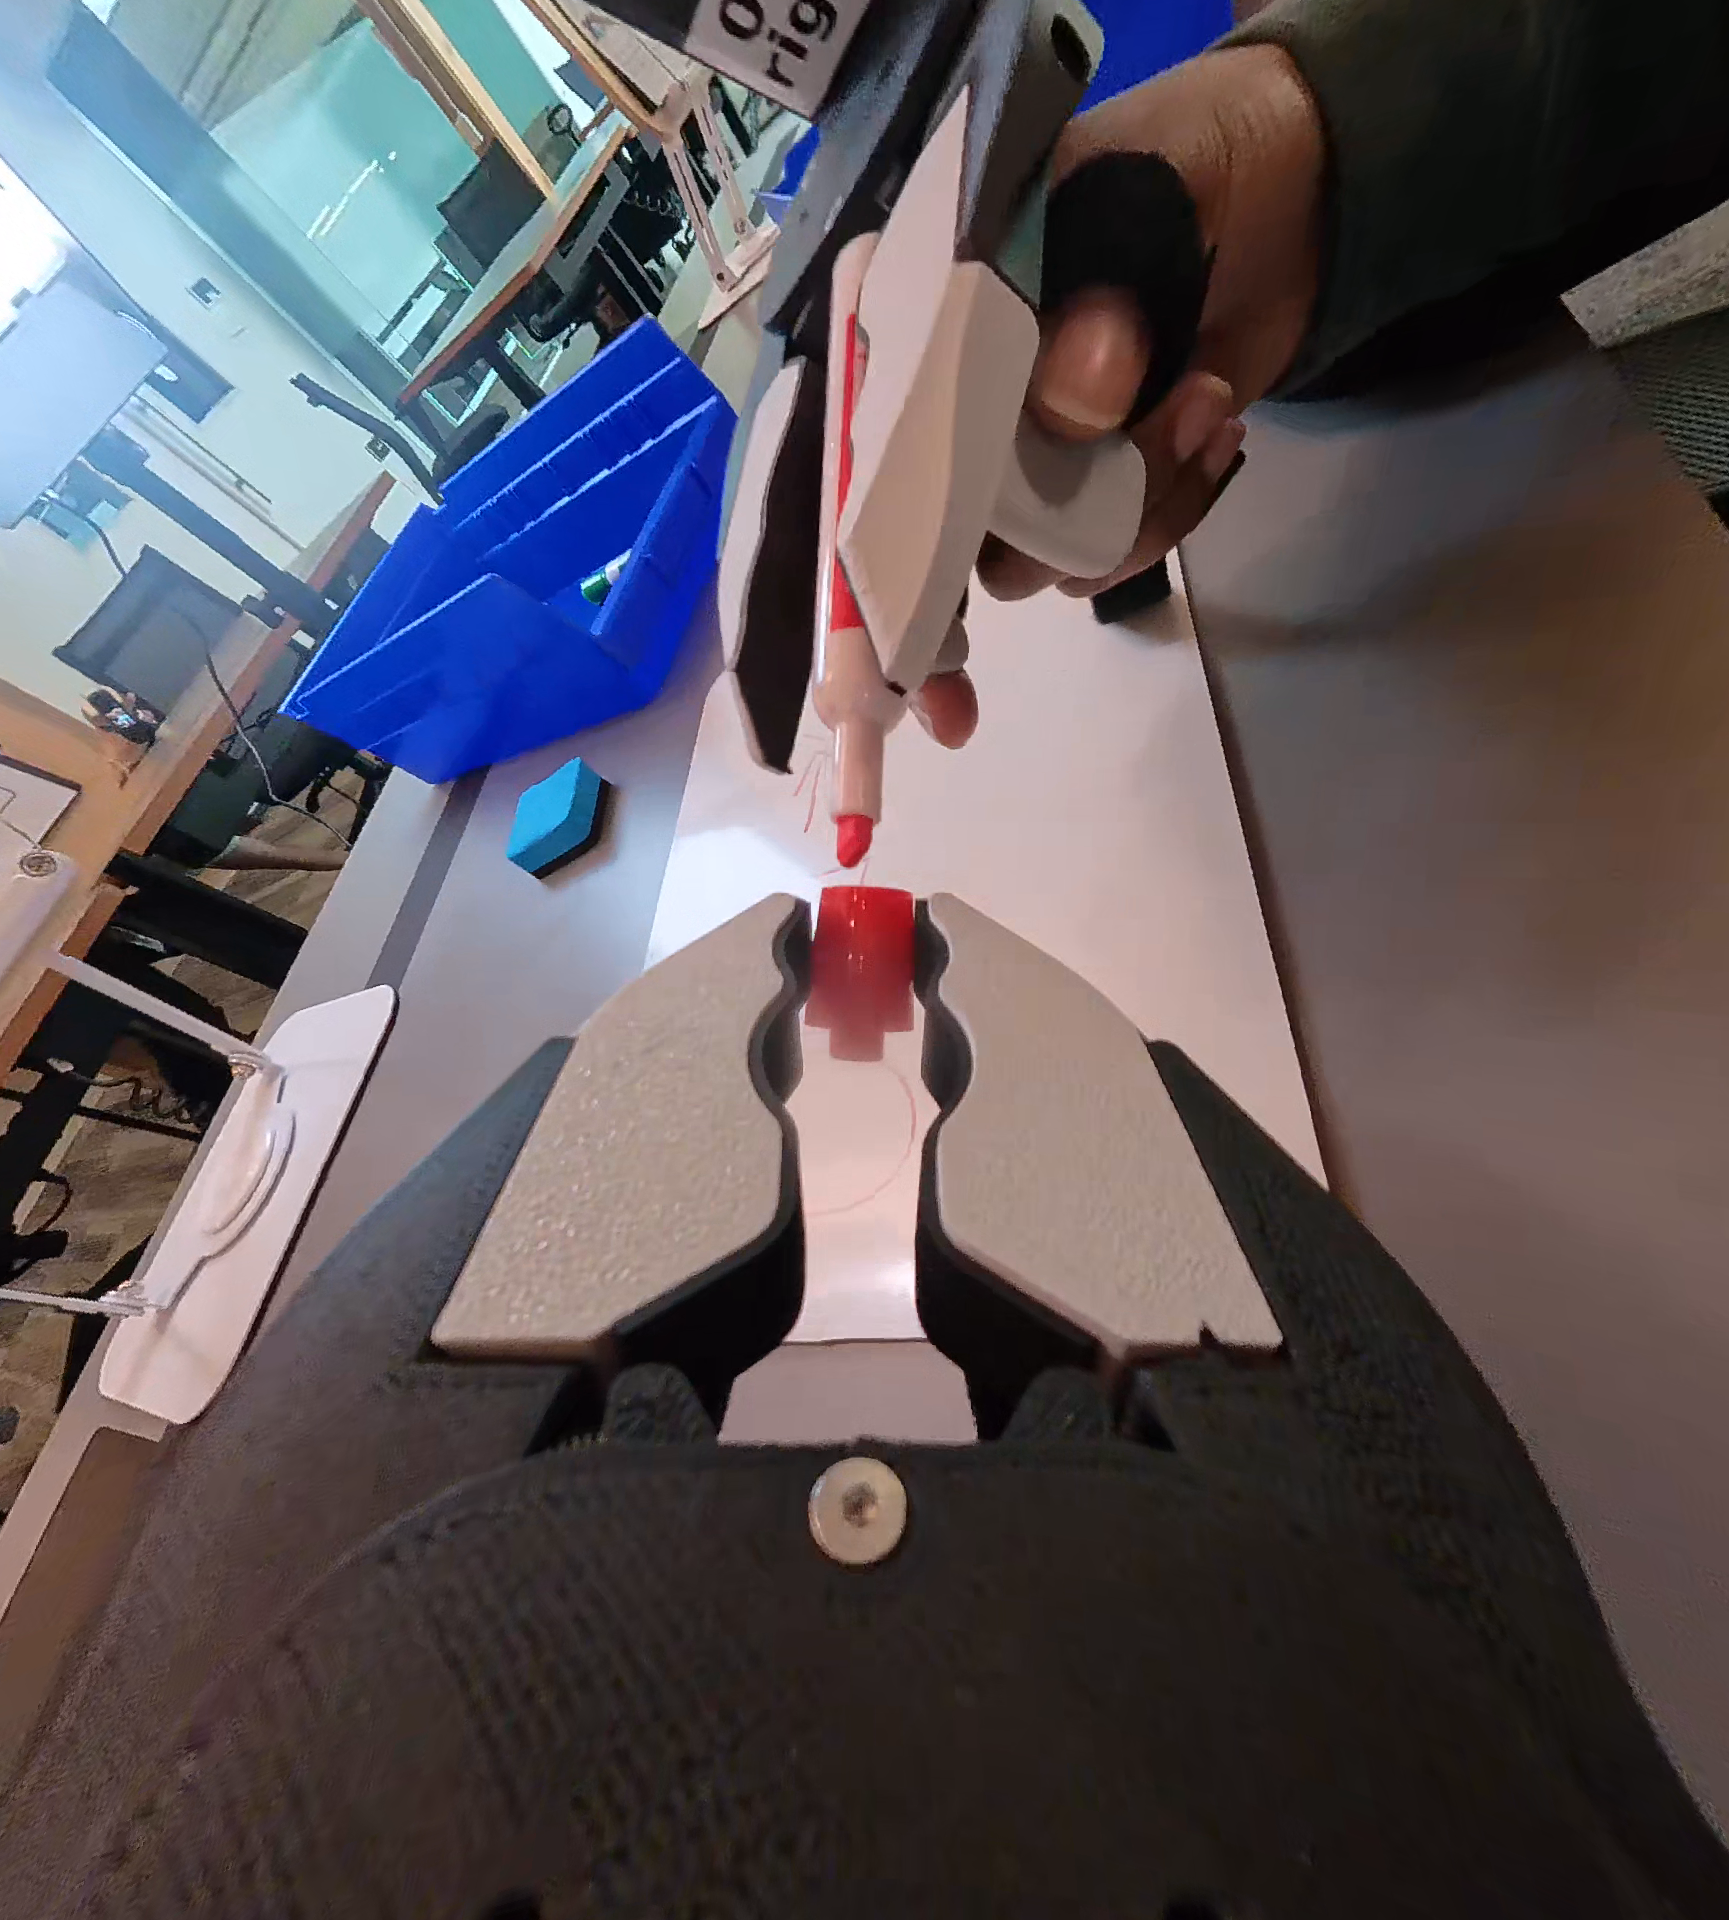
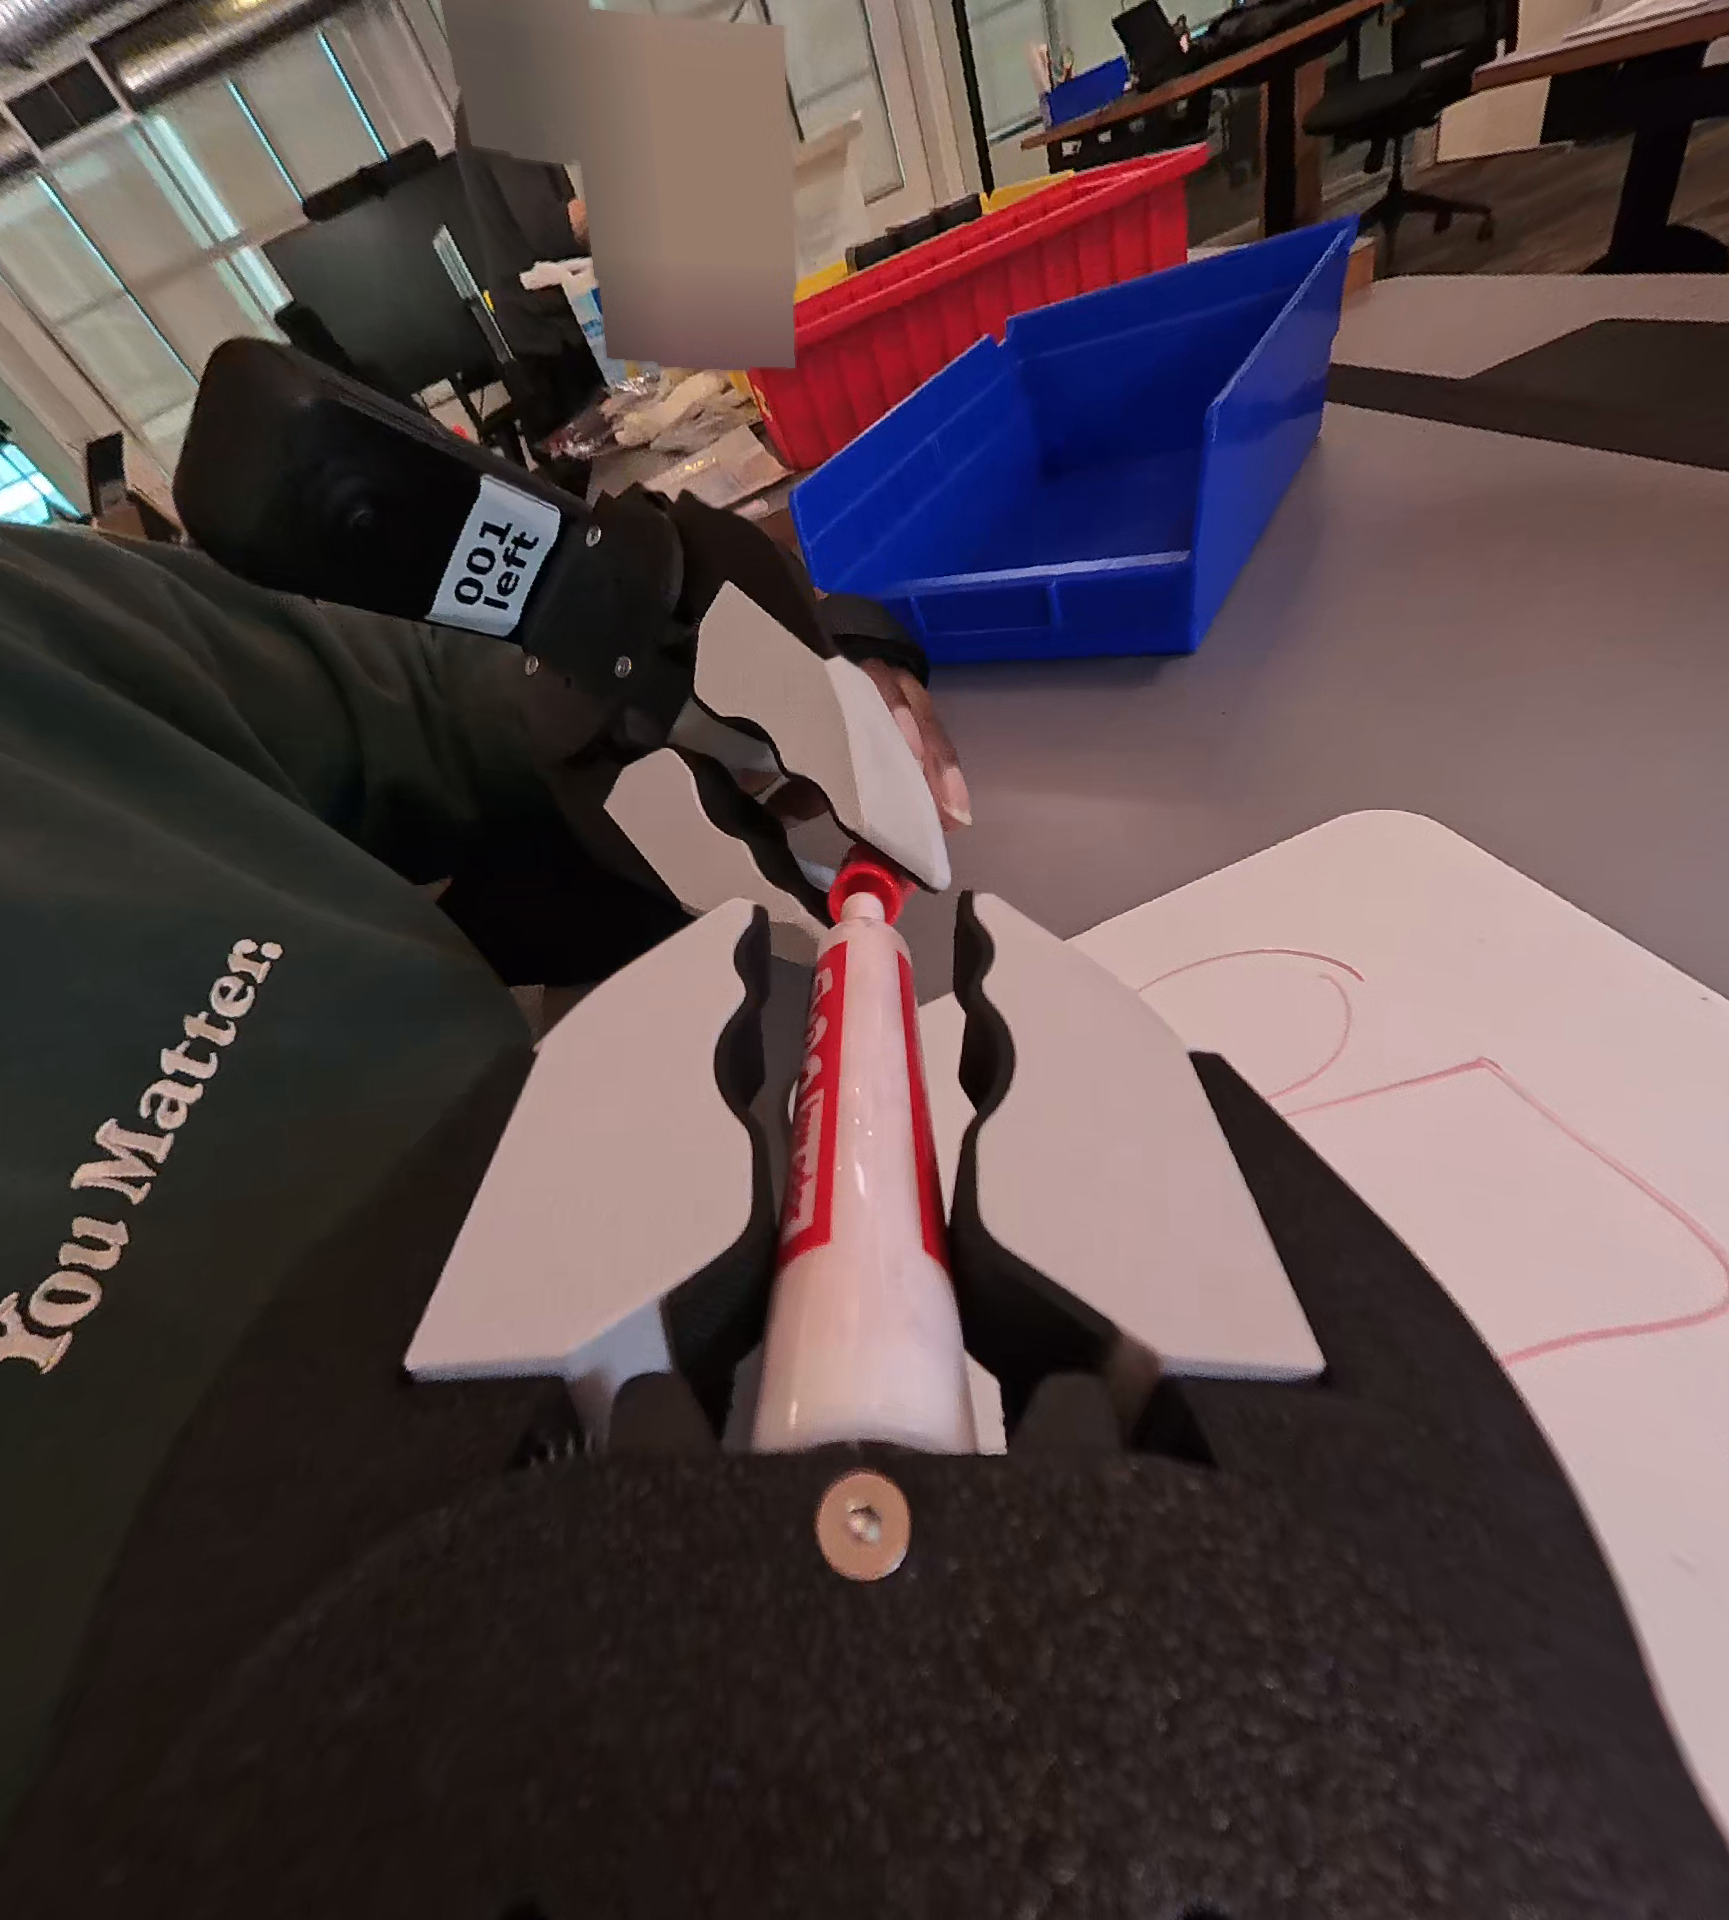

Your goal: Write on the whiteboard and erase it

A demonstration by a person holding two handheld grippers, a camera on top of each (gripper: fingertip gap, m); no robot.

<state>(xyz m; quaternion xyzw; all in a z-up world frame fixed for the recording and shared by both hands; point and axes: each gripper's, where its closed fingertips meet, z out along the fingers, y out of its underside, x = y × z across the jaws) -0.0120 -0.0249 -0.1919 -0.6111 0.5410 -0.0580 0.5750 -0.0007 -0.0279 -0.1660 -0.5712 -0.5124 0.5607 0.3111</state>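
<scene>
meanwhile the left gripper [image 1: 860, 935] was clenched on the red cap [image 1: 860, 956], both pads pressed to its sides, just above the whiteboard [image 1: 1099, 831]. the right gripper [image 2: 860, 935] gripped the marker [image 2: 865, 1164] deep between its fingers, barrel running forward, its red tip [image 1: 852, 836] pointing at the cap's open mouth, just short of it. red scribbles [image 2: 1462, 1143] marked the board. a blue eraser [image 1: 561, 818] lay on the grey table [image 1: 1514, 935] beside the board, near a blue bin [image 2: 1099, 499].
</scene>
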